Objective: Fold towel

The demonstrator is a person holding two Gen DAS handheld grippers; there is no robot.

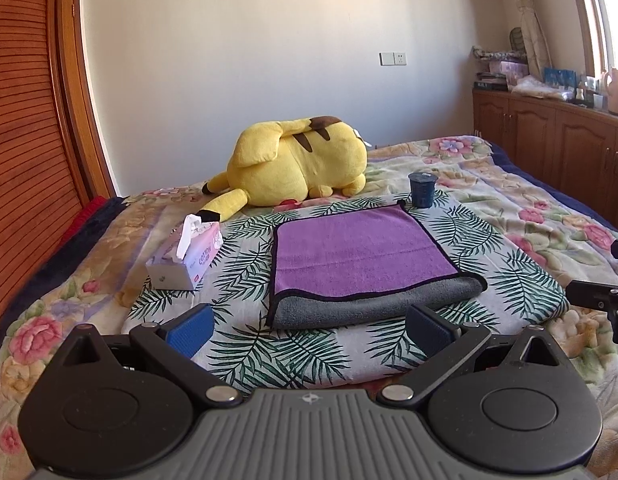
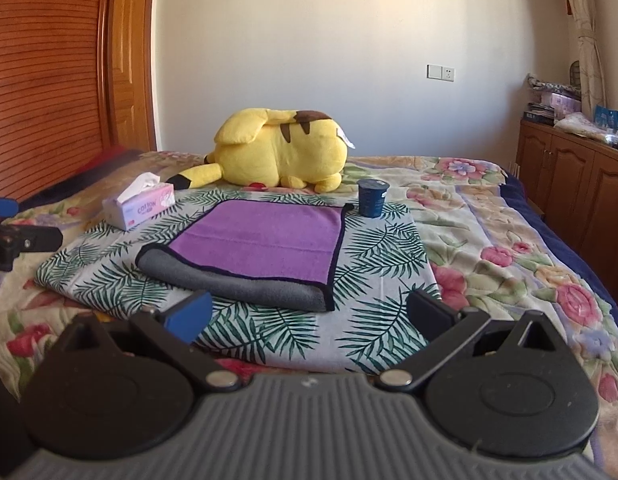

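Observation:
A purple and grey towel (image 1: 357,256) with a black hem lies folded over on a palm-leaf cloth (image 1: 245,264) on the bed; purple side up, a grey band along its near edge. It also shows in the right wrist view (image 2: 261,240). My left gripper (image 1: 309,330) is open and empty, just short of the towel's near edge. My right gripper (image 2: 309,316) is open and empty, near the towel's near right corner. Each gripper shows at the edge of the other's view: the right one (image 1: 601,292), the left one (image 2: 13,240).
A yellow plush toy (image 1: 297,164) lies behind the towel. A tissue box (image 1: 189,256) sits left of the towel, a dark blue cup (image 1: 422,189) at its far right corner. A wooden wardrobe (image 1: 25,140) stands left, wooden cabinets (image 1: 549,136) right.

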